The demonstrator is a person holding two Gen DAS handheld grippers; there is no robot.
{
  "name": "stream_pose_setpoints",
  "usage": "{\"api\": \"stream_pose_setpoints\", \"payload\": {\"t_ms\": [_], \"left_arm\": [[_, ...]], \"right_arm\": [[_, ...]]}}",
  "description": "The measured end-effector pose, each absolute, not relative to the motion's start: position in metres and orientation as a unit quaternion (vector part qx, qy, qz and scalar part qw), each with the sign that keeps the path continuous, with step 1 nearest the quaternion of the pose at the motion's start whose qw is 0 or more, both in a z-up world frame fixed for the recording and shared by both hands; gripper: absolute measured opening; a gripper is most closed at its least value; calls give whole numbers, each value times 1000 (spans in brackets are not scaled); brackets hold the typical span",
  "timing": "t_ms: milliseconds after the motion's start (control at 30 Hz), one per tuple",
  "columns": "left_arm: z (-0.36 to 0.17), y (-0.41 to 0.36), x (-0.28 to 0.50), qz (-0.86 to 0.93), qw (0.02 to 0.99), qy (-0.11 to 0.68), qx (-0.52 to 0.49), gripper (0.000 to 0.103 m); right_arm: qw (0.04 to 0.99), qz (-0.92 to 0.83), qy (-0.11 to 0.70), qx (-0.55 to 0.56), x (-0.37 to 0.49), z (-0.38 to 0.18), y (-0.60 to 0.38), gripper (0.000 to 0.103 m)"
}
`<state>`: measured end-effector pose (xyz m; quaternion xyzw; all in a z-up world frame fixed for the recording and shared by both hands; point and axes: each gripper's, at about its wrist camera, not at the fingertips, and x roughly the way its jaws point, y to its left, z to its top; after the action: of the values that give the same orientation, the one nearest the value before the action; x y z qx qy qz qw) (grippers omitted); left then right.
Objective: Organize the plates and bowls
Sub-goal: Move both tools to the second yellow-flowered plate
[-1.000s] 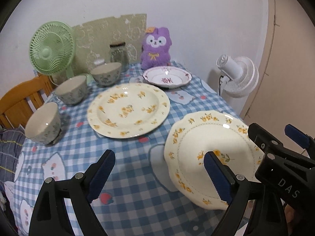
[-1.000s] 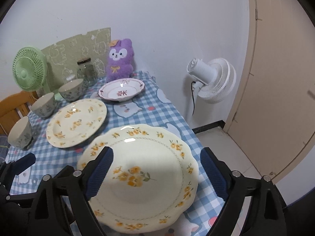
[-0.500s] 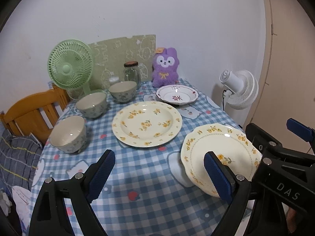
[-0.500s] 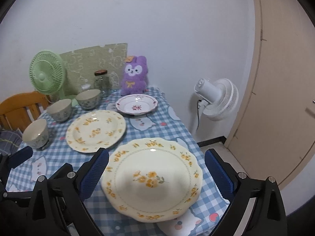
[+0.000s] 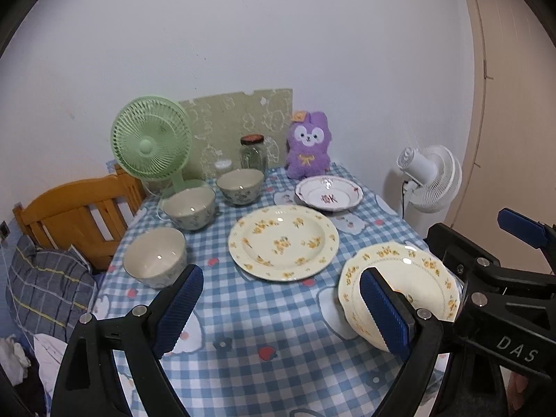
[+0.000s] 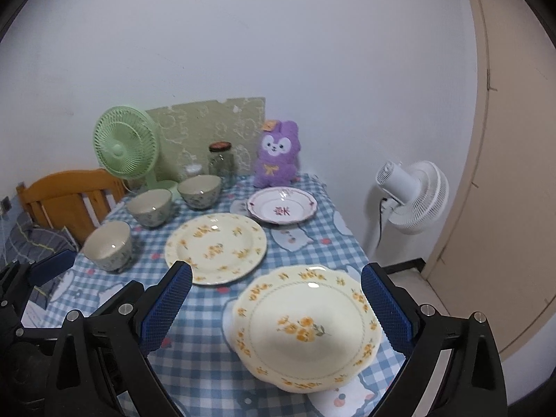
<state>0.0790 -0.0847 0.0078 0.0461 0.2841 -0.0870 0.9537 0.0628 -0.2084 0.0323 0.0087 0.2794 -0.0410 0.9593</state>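
On the blue checked table, a scalloped cream plate (image 6: 305, 326) with yellow flowers lies at the near right corner. My right gripper (image 6: 276, 309) is open above it, one pad on each side and not touching. A round yellow-flowered plate (image 5: 283, 241) sits mid-table, with a small red-patterned plate (image 5: 328, 197) behind it. Three bowls (image 5: 154, 257) (image 5: 189, 206) (image 5: 239, 186) line the left side. My left gripper (image 5: 279, 312) is open and empty over the near table. Its right pad hides part of the scalloped plate (image 5: 410, 278).
Along the back wall stand a green desk fan (image 5: 151, 139), a glass jar (image 5: 253, 153) and a purple plush toy (image 5: 309, 149). A wooden chair (image 5: 76, 208) is left of the table. A white floor fan (image 5: 429, 177) and a door are to the right.
Both grippers have drawn back and upward from the table, so the dishes look smaller and farther away. Neither gripper has shut, and no dish has moved.
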Motion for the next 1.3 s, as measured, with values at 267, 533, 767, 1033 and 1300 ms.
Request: {"api": "stream_pose_setpoints", "payload": {"t_ms": [267, 533, 767, 1033, 1300], "left_arm": [[17, -75, 101, -86, 953, 288, 43, 93], [12, -72, 151, -81, 948, 305, 41, 93], [1, -67, 199, -79, 941, 329, 26, 93], [-14, -65, 242, -68, 938, 340, 23, 93], [-32, -68, 286, -55, 929, 364, 31, 93]], "right_arm": [[959, -18, 283, 1, 85, 44, -198, 99], [955, -10, 295, 7, 134, 39, -196, 99], [954, -3, 300, 6, 180, 28, -197, 99], [945, 17, 327, 17, 227, 11, -198, 99], [933, 19, 359, 20, 274, -10, -201, 95]]}}
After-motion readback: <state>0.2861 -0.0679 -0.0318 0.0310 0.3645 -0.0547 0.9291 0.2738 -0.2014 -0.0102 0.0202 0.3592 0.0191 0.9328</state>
